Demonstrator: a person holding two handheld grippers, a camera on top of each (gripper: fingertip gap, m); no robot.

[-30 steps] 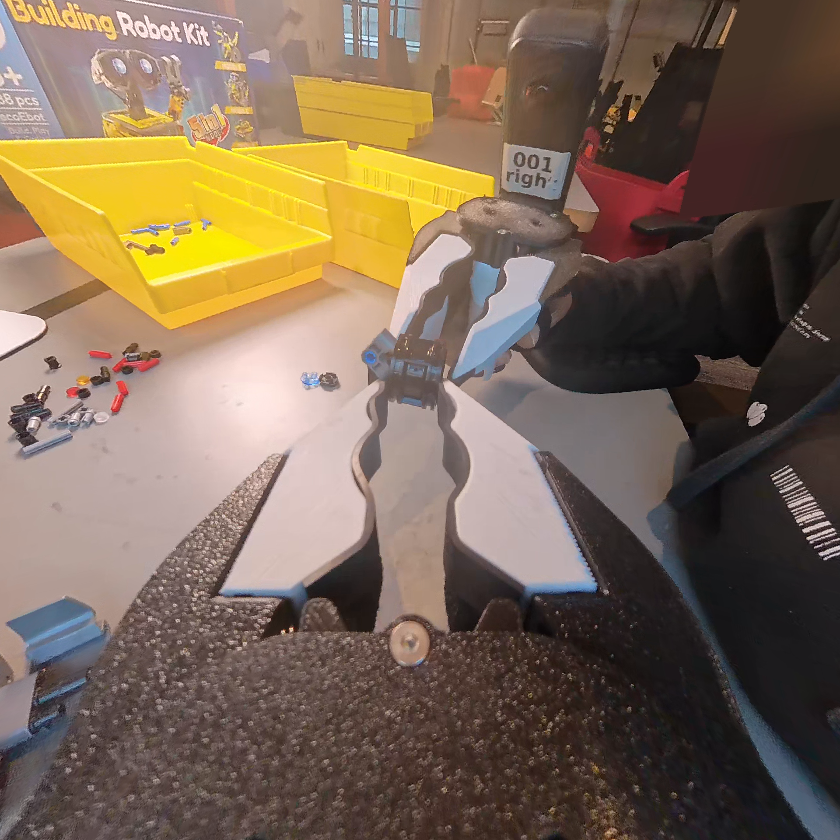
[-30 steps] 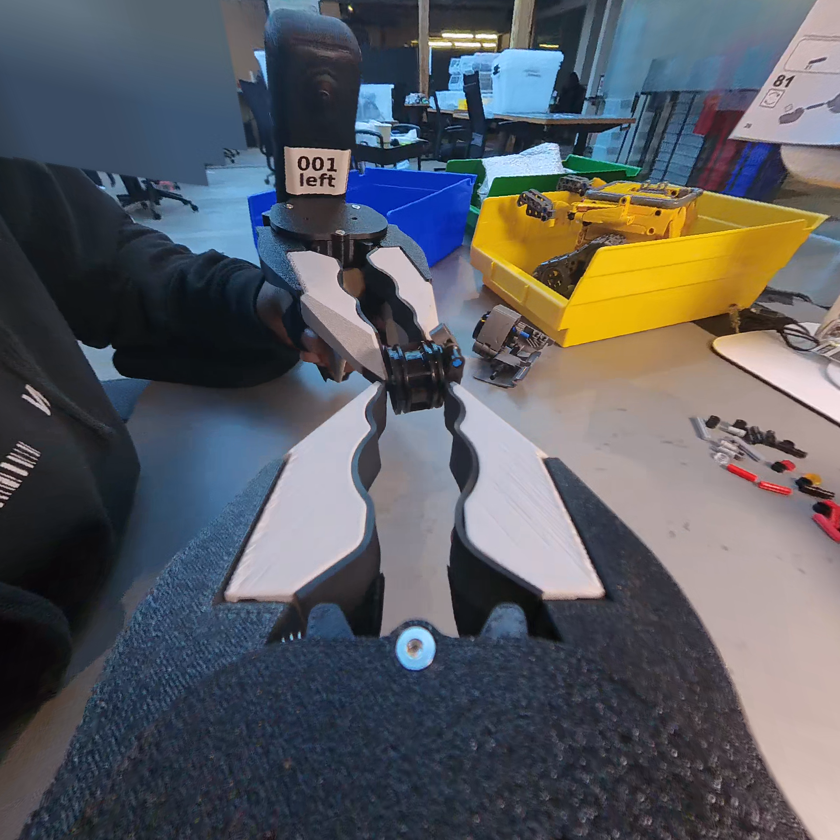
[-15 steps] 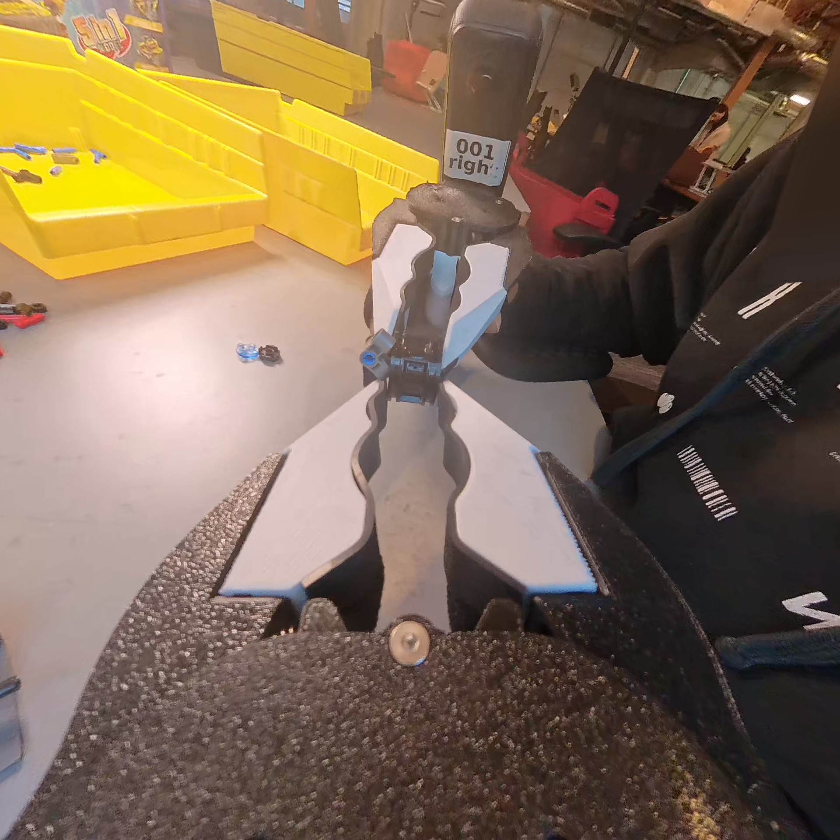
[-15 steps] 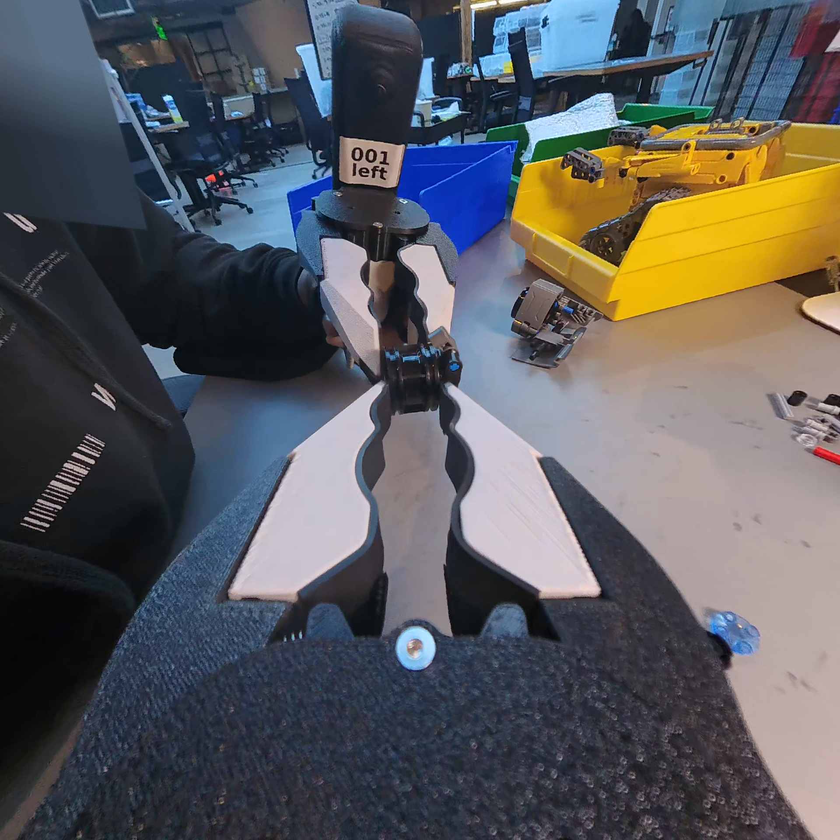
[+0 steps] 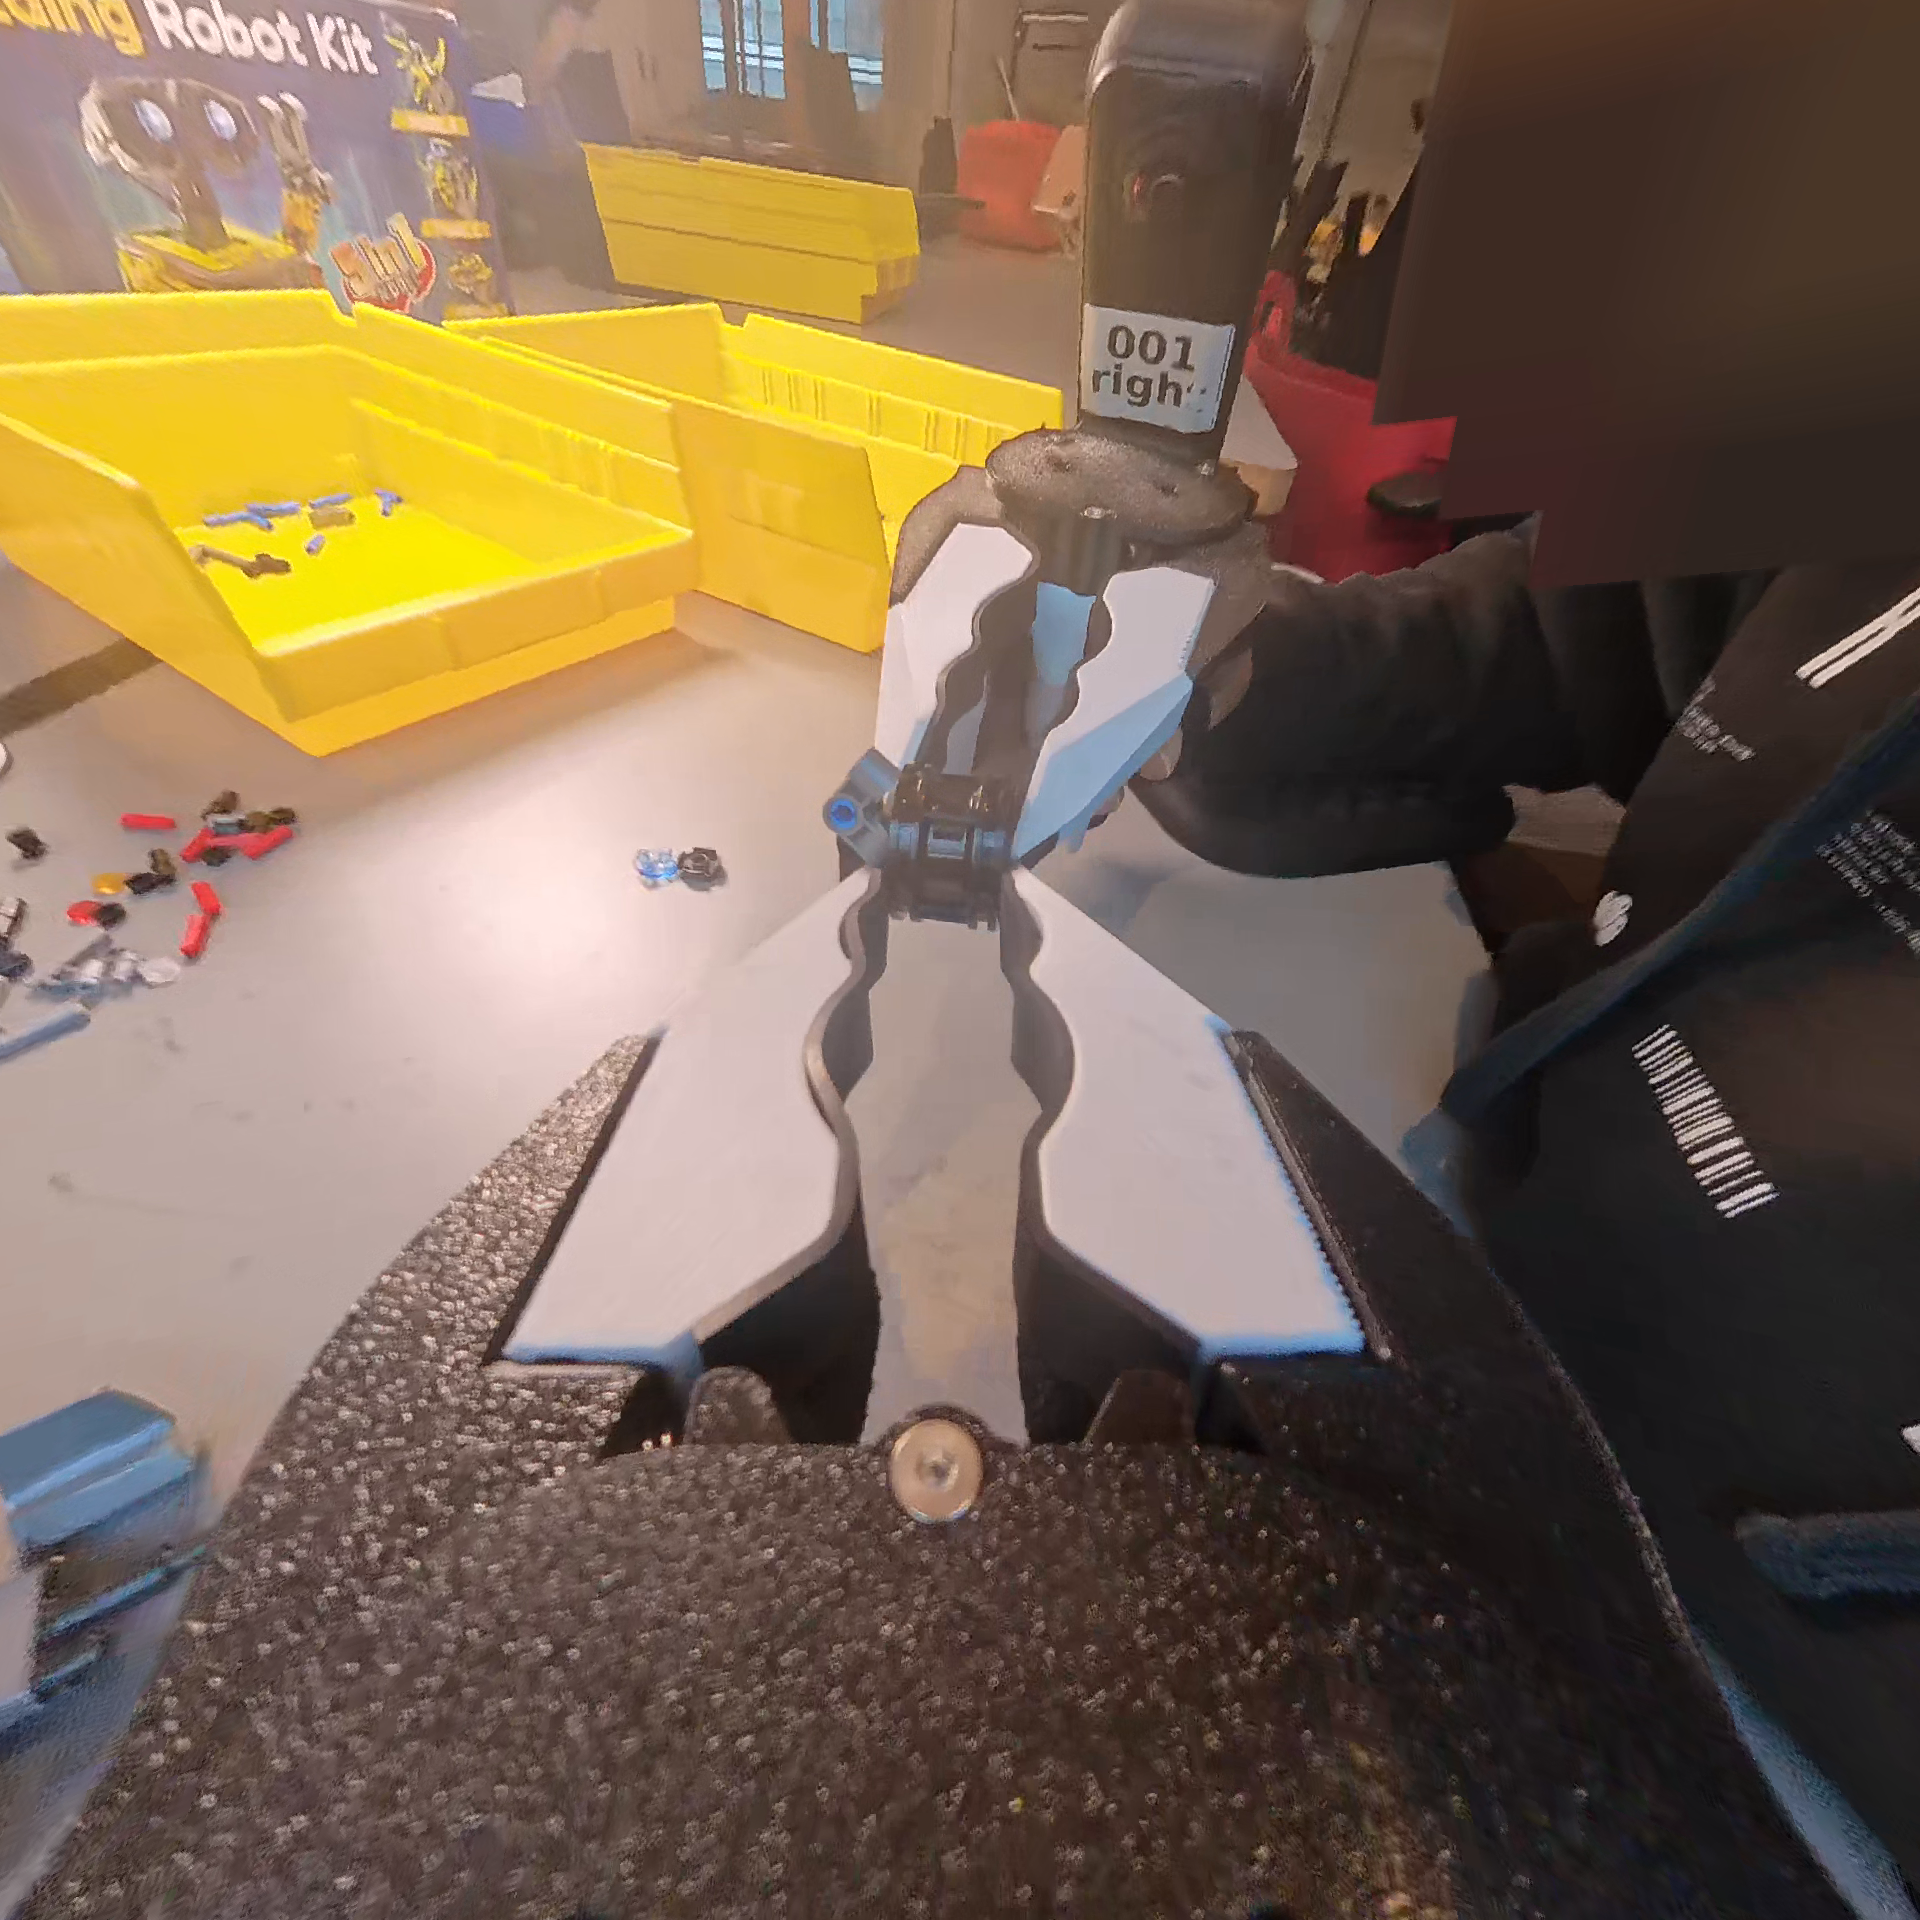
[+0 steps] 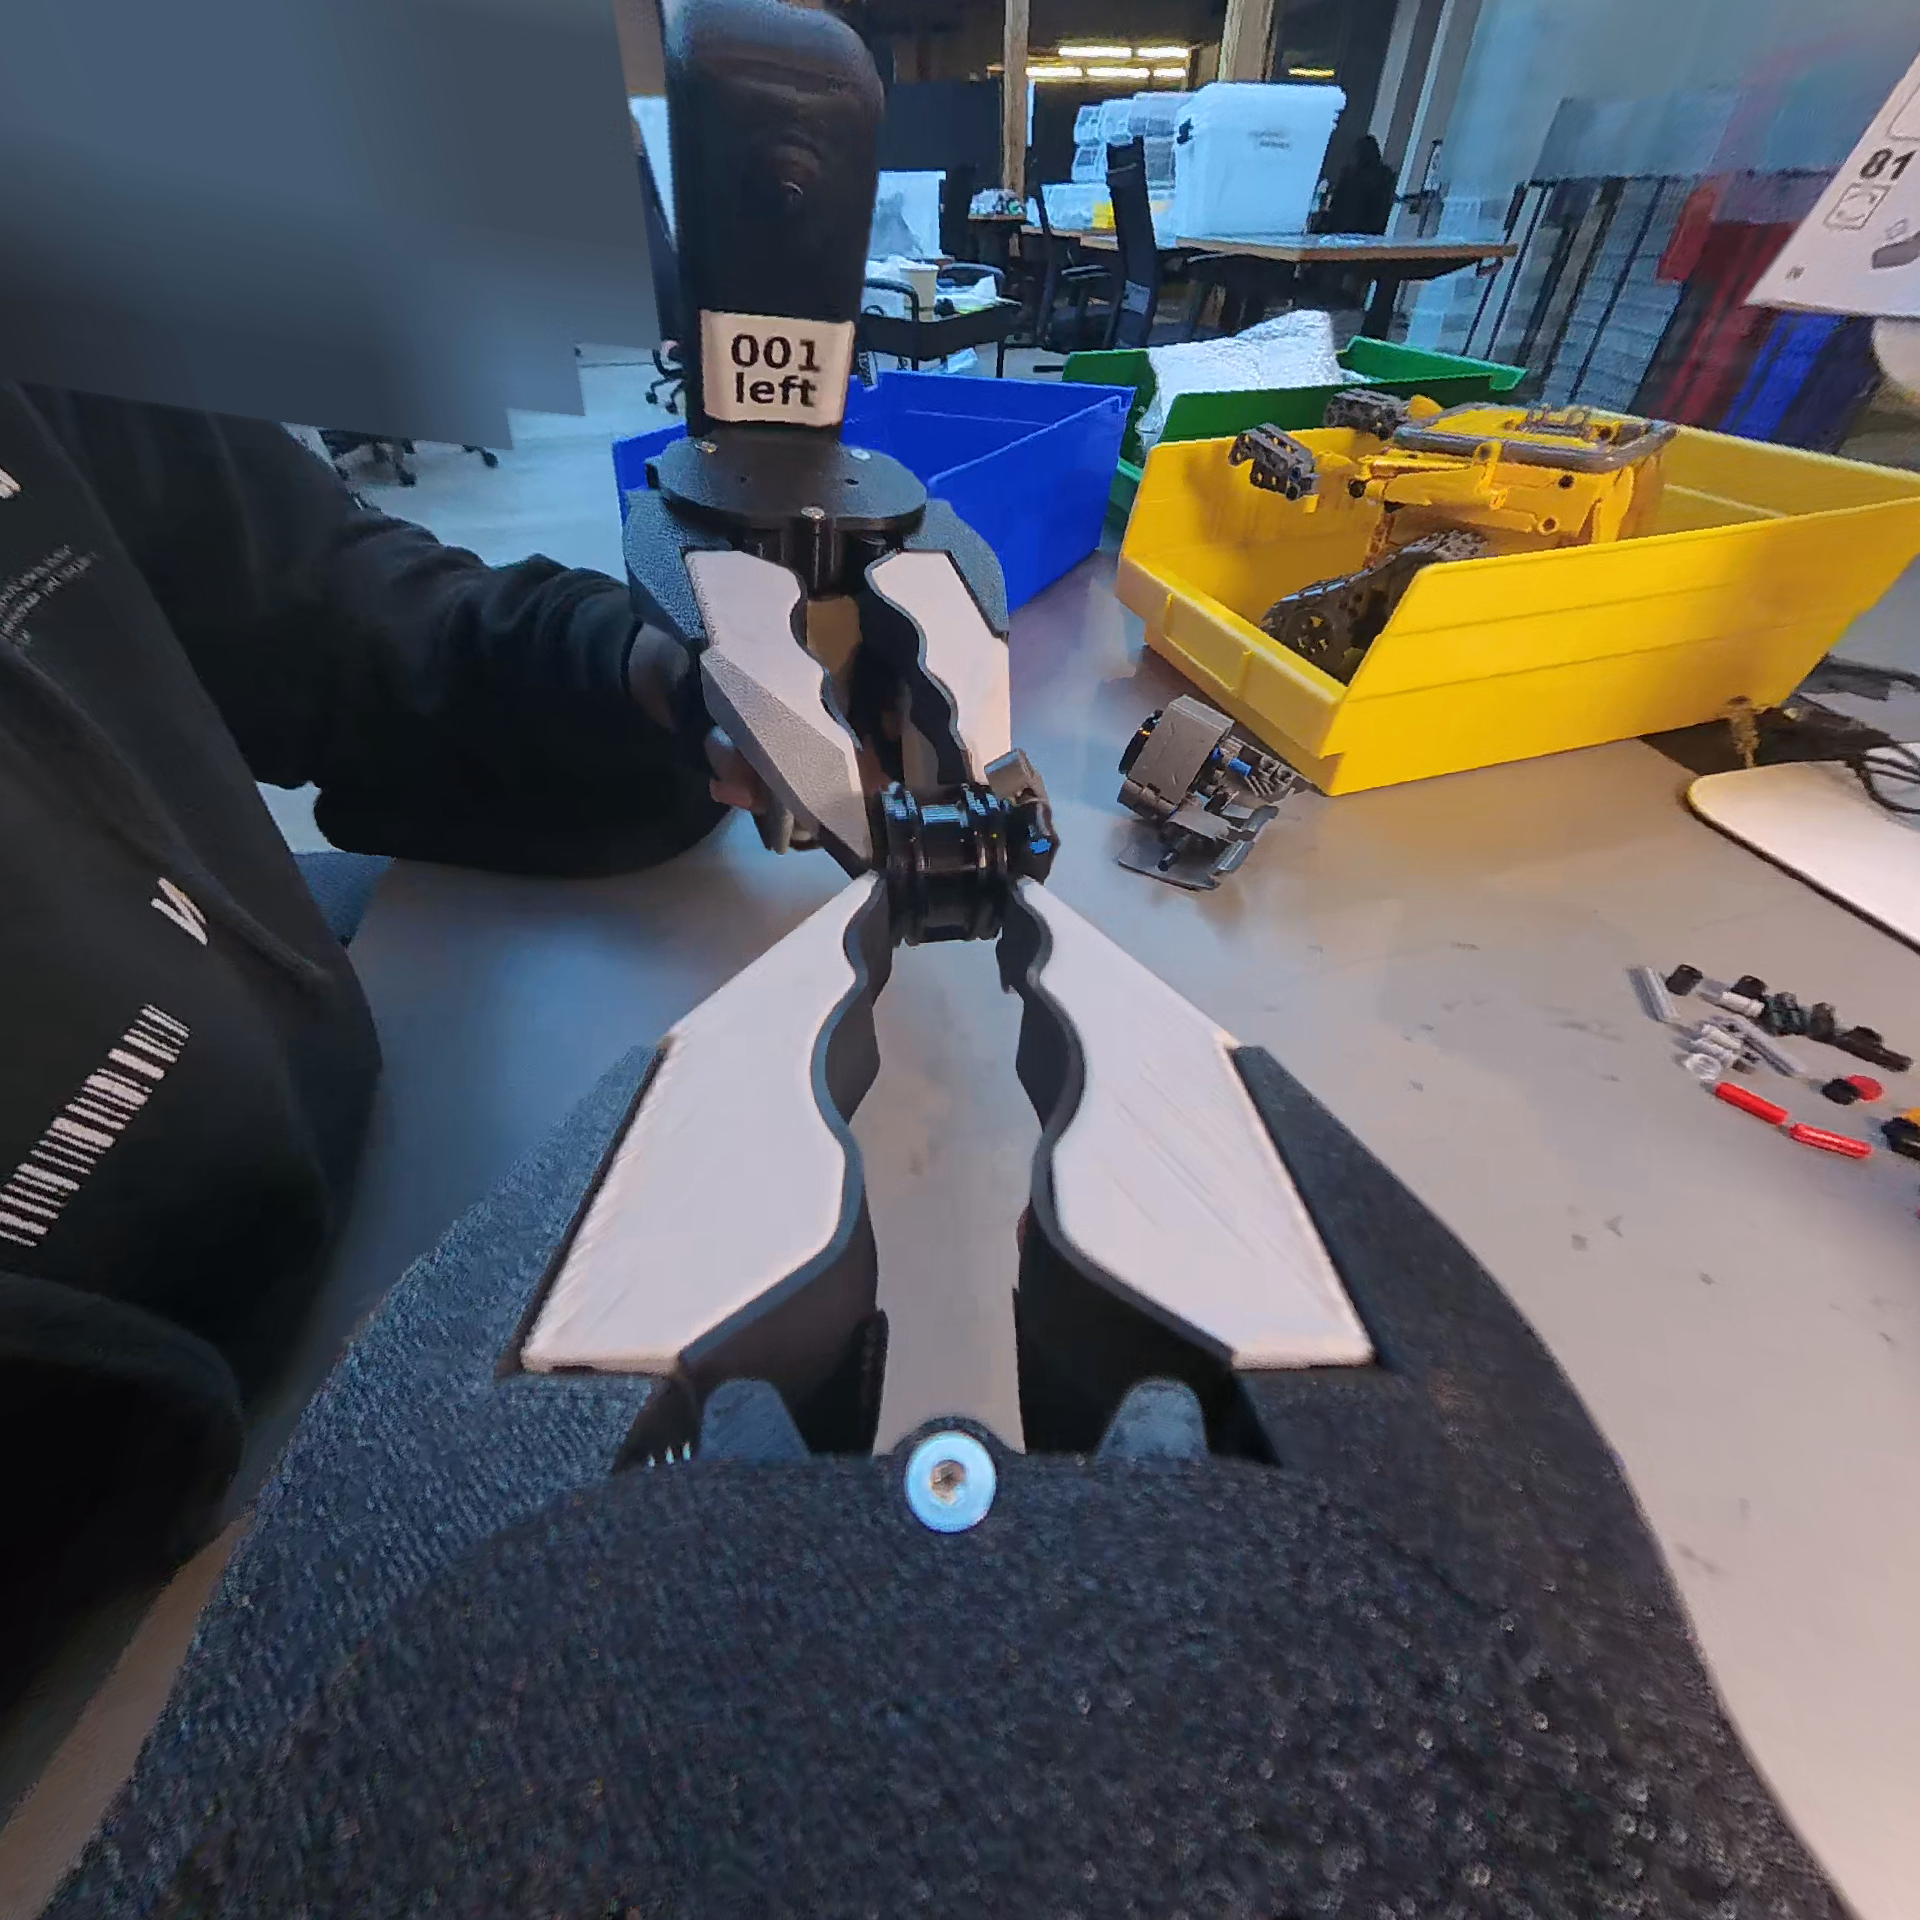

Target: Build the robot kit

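Swung back toward the yellow bin point(image 5: 436, 582), your left gripper point(image 5: 940, 896) and right gripper point(image 6: 940, 904) both clamp one knobbly black plastic part point(image 6: 945, 852) above the smooth grey table point(image 6: 1455, 1039).

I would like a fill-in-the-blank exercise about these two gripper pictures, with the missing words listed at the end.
1. Both grippers clamp one small black ____ part assembly between their fingertips.
2. The yellow tracked vehicle model sits inside a ____ bin.
3. The bin with small blue pieces stands in front of a printed kit ____.
4. The loose red pins lie on the grey ____.

Missing words: plastic; yellow; box; table
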